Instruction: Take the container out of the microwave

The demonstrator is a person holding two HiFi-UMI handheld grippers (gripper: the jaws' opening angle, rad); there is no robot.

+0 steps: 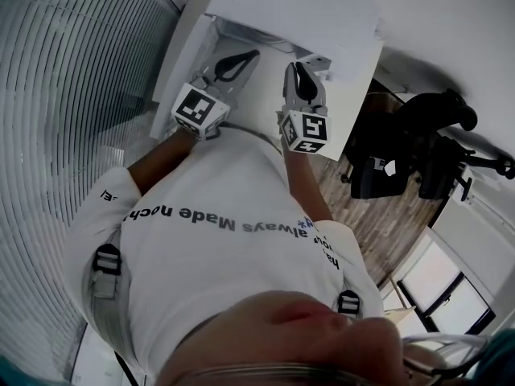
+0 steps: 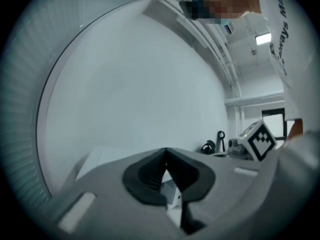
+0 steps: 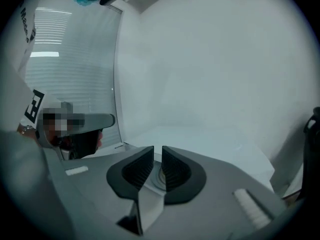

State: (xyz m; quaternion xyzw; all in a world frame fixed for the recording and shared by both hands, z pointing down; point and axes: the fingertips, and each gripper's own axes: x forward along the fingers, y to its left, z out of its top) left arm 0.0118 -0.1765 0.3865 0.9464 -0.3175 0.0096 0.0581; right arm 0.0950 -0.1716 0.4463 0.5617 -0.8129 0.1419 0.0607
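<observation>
Both tools are held out in front of the white shirt [image 1: 225, 240] and aimed at a white box [image 1: 298, 14] at the top centre of the head view. This is judged an approach pose, with the tips lined up on the box before anything is reached for.

The left hand-held gripper [image 1: 251, 55] is pressed together. Its tips meet in its own view and nothing is pinched. The right hand-held gripper [image 1: 300, 69] is spread slightly. A narrow gap shows between its pads [image 3: 140, 169] and nothing is gripped there. It is judged the likelier working tool, readied for a handle or a rim.

The container is not seen in any view. It is presumed to be inside the white box, which is taken to be the microwave, so its shape, colour and fill cannot be given. The box is plain white with a flat top. It is set between blinds [image 1: 72, 79] at the left of the frame and a black chair [image 1: 402, 151] at the right. Whether a door is shut cannot be told. In both gripper views only a pale wall [image 3: 215, 59] is shown, with a flat white surface below it.
</observation>
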